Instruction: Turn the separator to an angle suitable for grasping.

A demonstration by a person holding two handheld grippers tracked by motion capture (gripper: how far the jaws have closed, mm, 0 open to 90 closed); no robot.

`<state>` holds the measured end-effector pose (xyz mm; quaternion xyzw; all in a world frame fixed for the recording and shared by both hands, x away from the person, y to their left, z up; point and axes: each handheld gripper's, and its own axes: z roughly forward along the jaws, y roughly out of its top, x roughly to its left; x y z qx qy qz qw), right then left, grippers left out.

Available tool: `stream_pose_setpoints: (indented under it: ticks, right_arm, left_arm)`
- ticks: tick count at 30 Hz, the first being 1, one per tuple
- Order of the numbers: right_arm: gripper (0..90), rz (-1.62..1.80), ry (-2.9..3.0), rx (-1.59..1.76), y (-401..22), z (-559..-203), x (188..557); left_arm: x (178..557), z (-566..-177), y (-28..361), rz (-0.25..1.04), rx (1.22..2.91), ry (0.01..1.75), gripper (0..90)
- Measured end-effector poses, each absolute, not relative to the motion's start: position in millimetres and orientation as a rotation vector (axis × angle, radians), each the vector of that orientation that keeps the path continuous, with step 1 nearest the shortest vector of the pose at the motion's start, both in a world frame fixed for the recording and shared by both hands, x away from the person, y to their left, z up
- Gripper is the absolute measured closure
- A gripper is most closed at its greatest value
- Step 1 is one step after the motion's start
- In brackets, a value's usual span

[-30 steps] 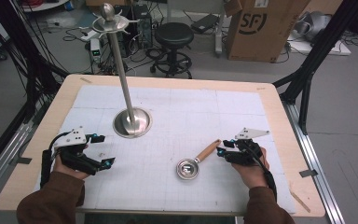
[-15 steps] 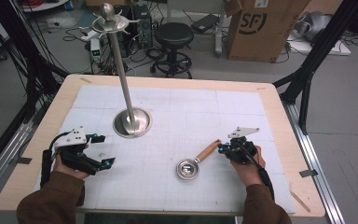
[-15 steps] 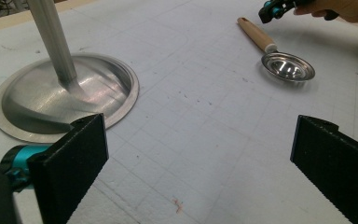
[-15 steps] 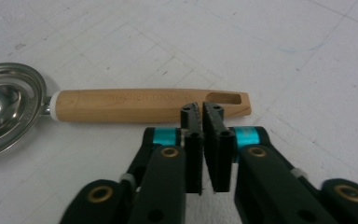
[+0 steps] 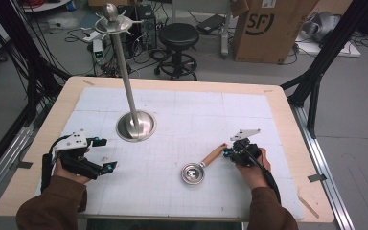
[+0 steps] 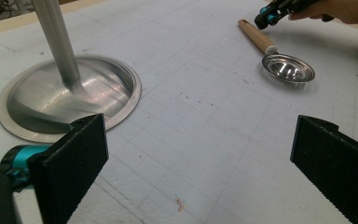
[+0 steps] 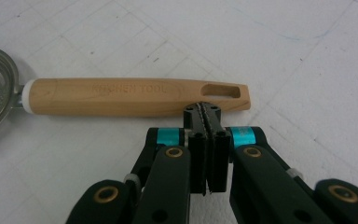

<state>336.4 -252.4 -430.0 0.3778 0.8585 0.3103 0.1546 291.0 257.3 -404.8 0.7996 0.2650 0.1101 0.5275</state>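
This is a lab or test workshop, not a home. The wooden table [image 5: 287, 124] carries a white gridded mat [image 5: 182, 143] and stands inside a frame of black struts [image 5: 316, 76] and metal rails [image 5: 323, 158]. Beyond the table's far edge, bundles of black cables [image 5: 9, 52] lie across a grey floor, beside a black stool [image 5: 178, 40], a computer tower [image 5: 146, 21] and a cardboard shipping box [image 5: 268, 28].
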Motion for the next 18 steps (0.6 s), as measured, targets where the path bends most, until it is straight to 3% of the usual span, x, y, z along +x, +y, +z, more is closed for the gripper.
stream_pose_setpoints:
  ticks: [18]
  right_arm:
    - [89.7,0.744,2.521,1.088,-226,-428,366]
  left_arm:
    - [291,-404,259,0.259,1.9,0.633,4.6]
